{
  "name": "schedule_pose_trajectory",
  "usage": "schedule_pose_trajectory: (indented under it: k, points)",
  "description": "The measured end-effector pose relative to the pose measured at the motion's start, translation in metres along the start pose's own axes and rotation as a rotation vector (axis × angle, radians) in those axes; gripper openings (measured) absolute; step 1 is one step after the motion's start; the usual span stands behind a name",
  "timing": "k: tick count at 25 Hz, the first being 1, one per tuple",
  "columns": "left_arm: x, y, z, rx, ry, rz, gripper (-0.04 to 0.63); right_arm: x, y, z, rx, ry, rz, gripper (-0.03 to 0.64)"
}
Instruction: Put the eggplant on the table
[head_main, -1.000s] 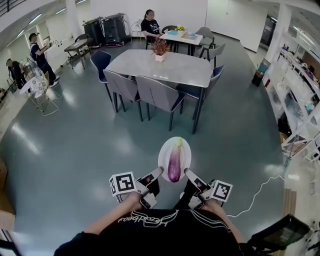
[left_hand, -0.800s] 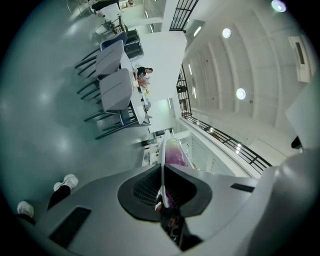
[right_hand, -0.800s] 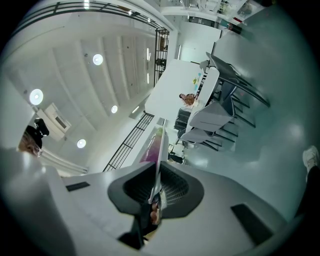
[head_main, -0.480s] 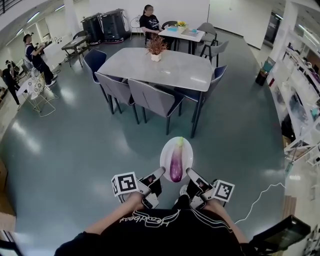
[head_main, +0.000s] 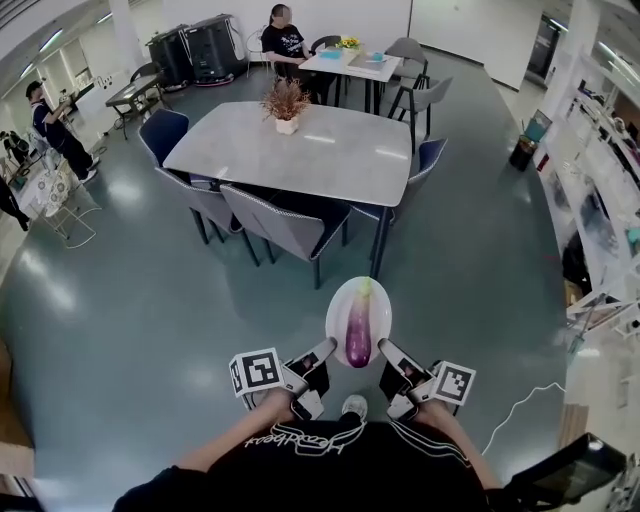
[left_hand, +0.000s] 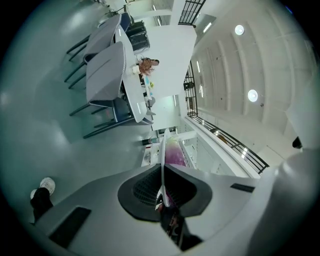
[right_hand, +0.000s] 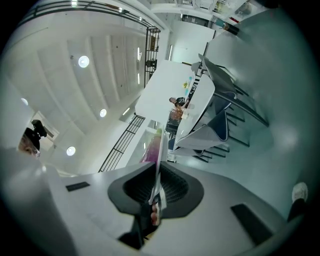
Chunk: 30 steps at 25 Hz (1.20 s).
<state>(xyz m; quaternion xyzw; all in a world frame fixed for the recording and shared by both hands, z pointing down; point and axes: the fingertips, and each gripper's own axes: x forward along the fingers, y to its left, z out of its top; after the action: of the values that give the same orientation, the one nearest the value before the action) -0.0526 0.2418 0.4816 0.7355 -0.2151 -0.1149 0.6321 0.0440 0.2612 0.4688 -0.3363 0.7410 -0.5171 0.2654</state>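
Item: one eggplant (head_main: 358, 338), purple with a green stem end, is lying lengthwise on a white plate (head_main: 341, 304). The plate is hanging in the air over the grey floor (head_main: 140, 300), well apart from the table (head_main: 320, 150). Holders: the left gripper (head_main: 324, 352) is pinching the plate's left rim, its jaws pressing together on the thin edge. The right gripper (head_main: 387, 352) is pinching the opposite rim the same way. Each gripper view is showing the plate edge-on between the pads, with the purple of the eggplant beyond. Destination: the long pale table is standing ahead and bearing a potted plant (head_main: 286, 100) toward its far end. Chairs (head_main: 285, 225) are lining its near side, partly tucked under. Step in hand, as judged: the two-handed carry toward the table, with the set-down not yet begun. Handling note: the eggplant is resting loose and is probably apt to roll, so the plate is wanting to be kept level. Both grippers are needing to travel together at one height, neither pulling apart nor squeezing inward. The rim grips are looking shallow, so steady, unhurried travel is advisable. Approach note: the chairs are blocking the near edge, so an open corner or end of the table is looking like the better landing place. The bare top away from the plant is offering room.
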Motion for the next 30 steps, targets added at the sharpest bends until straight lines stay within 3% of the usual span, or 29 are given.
schedule_pose_trajectory:
  k: [7,12,24,30]
  points:
    - [0.111,0.002,0.035,-0.022,0.050,-0.025,0.020,0.008,-0.039,0.104,-0.005,-0.041,-0.048,0.034]
    - [0.163,-0.002,0.047,-0.015,0.080,-0.045,0.020,0.008,-0.056,0.152,-0.011,-0.059,-0.065,0.034]
    - [0.185,0.013,0.087,-0.030,0.023,-0.012,0.020,0.046,-0.081,0.180,0.016,-0.016,-0.053,0.034]
    - [0.193,0.005,0.110,0.020,0.004,-0.023,0.020,0.066,-0.081,0.196,0.009,-0.009,-0.035,0.034]
